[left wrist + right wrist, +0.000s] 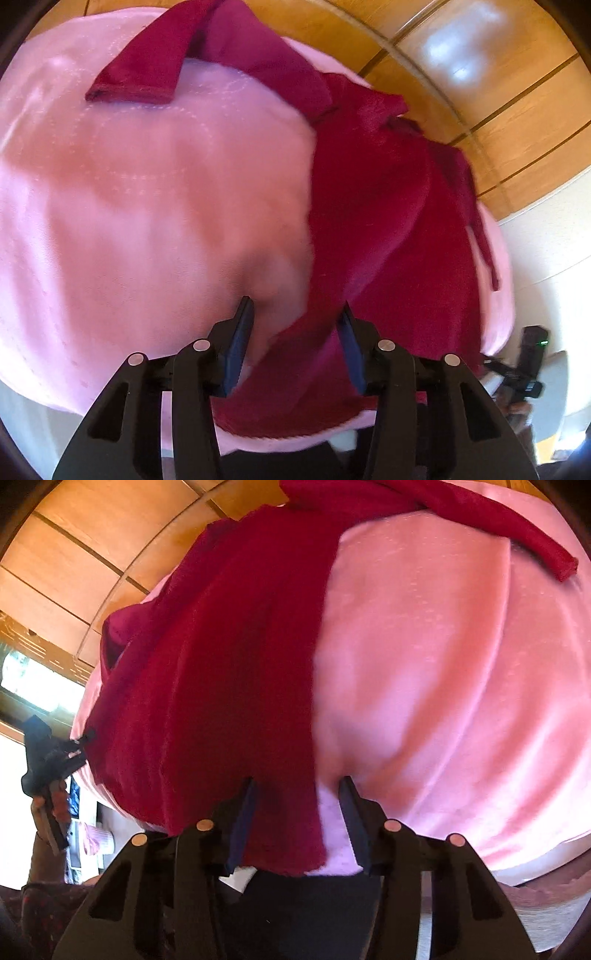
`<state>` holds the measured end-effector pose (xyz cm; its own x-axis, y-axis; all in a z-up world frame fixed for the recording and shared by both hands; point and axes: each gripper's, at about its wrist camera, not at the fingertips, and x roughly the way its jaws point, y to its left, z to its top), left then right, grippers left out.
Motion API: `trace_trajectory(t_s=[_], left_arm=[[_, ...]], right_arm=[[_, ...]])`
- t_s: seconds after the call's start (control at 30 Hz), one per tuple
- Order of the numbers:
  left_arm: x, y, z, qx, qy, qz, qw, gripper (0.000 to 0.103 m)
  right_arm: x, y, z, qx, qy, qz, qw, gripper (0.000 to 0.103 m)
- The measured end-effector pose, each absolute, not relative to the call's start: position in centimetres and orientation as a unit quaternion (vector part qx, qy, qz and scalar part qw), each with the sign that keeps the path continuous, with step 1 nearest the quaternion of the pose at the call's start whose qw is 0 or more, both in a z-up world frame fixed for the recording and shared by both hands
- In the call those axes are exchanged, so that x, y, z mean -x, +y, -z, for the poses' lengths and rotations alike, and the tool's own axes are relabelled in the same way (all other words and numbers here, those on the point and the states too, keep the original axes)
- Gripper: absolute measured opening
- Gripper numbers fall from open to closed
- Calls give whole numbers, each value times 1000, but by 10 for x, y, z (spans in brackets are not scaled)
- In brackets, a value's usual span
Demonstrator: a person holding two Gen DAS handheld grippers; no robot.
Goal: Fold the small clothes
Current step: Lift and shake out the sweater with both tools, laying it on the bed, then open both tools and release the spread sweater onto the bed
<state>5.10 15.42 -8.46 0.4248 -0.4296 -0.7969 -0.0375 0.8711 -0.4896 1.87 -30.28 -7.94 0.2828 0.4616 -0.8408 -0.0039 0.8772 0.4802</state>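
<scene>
A dark red garment [369,206] lies spread on a pink cloth [147,203], with one sleeve [147,70] stretched out at the far side. My left gripper [295,325] is open over the garment's near edge; red fabric runs loosely between its fingers, unpinched. In the right wrist view the same garment [221,664] covers the left half of the pink cloth [443,664], and its sleeve [498,528] reaches to the top right. My right gripper [298,805] is open too, straddling the garment's straight side edge near the bottom hem.
The pink cloth covers a rounded surface that drops off at the near edge. Wooden floor [480,74] shows beyond it, also wooden floor [92,535]. A hand [38,808] holding the other tool is at the far left of the right wrist view.
</scene>
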Motion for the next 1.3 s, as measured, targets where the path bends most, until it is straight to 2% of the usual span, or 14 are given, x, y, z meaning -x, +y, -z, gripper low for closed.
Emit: trace_trajectory(t_s=[0.07, 0.1, 0.17, 0.2, 0.23, 0.47, 0.67, 0.7, 0.77, 0.83, 0.97, 1.03, 1.2, 1.3], left_arm=[[-53, 154, 88, 228, 525, 121, 811, 44], [-53, 154, 87, 225, 523, 125, 813, 42], [-53, 150, 85, 219, 523, 147, 810, 16], [-51, 147, 84, 211, 523, 149, 812, 14], [-49, 145, 83, 200, 522, 149, 815, 9], [-25, 140, 66, 218, 511, 190, 809, 8], [-3, 111, 82, 168, 543, 178, 804, 10], [-2, 112, 82, 167, 543, 178, 804, 16], [-1, 124, 76, 185, 525, 164, 814, 48], [-2, 153, 65, 211, 500, 124, 831, 51], [-17, 206, 45, 217, 455, 18, 863, 51], [-36, 228, 37, 199, 442, -48, 873, 51], [-89, 236, 27, 143, 423, -119, 887, 55], [-125, 227, 32, 114, 427, -127, 888, 72]], right_arm=[[-22, -291, 74, -178, 577, -154, 782, 42], [-22, -284, 73, -158, 579, -158, 784, 35], [-21, -271, 76, -122, 584, -162, 786, 21], [-20, -264, 73, -96, 584, -164, 789, 11], [-20, -263, 70, -82, 583, -165, 791, 10], [-2, -297, 15, 21, 552, -144, 821, 8], [-6, -318, 59, 44, 599, -85, 795, 7], [-8, -315, 62, 54, 598, -79, 796, 8], [-14, -317, 60, 45, 596, -74, 799, 12], [-17, -313, 53, 57, 580, -55, 811, 33], [-30, -312, 22, 57, 527, -31, 847, 48], [-46, -297, 11, 15, 503, -64, 862, 60], [-80, -242, 17, -56, 490, -157, 855, 65], [-100, -204, 38, -67, 499, -185, 844, 67]])
